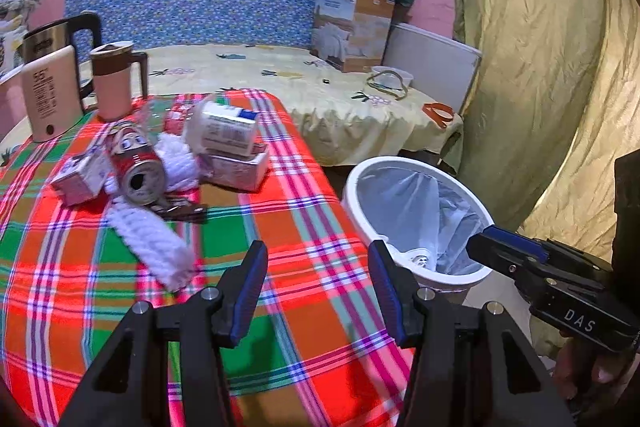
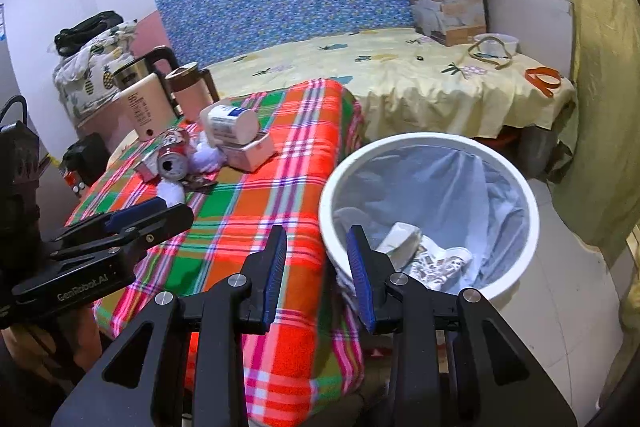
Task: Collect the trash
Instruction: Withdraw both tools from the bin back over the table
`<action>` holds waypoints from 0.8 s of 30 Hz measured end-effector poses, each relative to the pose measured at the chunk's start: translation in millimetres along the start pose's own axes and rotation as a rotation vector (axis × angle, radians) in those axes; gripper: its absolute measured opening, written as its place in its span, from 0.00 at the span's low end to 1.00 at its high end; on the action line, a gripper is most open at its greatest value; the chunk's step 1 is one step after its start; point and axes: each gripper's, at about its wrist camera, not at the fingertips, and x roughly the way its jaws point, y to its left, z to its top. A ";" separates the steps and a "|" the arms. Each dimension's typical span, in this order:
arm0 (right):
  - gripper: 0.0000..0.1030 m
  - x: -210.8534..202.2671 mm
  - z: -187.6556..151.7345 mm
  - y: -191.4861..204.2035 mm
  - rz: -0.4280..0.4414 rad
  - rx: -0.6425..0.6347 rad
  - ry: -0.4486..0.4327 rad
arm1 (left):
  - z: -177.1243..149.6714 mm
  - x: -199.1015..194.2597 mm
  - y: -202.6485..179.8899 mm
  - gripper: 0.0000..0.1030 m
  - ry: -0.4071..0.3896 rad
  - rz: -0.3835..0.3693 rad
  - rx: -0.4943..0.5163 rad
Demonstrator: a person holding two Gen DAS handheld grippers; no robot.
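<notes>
Beyond empty left fingers (image 1: 256, 287), trash pile (image 1: 160, 163).

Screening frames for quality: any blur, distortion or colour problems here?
Left wrist view: strong fisheye bending, dark corners, white rope and plaid cloth smeared by motion, reds oversaturated. Right wrist view: same bending and dark corners, sharper overall; bin contents readable.

Both wrist views look down, sharing plaid table (image 1: 312, 187) and bin (image 2: 516, 279).
</notes>
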 end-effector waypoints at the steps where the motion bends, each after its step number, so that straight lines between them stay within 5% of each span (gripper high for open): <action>1: 0.33 0.2 -0.4 2.5 0.004 -0.004 0.001 | -1.0 -1.4 2.7 0.52 -0.001 0.005 -0.004; 11: 0.35 11.8 4.6 24.7 0.059 -0.051 0.015 | -8.0 -10.4 39.3 0.52 -0.012 0.090 -0.063; 15: 0.53 17.9 5.5 33.5 0.089 -0.062 0.020 | -9.1 -11.0 61.3 0.52 -0.009 0.139 -0.102; 24: 0.53 32.1 10.3 45.4 0.110 -0.090 0.036 | -10.1 1.3 101.4 0.53 0.027 0.216 -0.203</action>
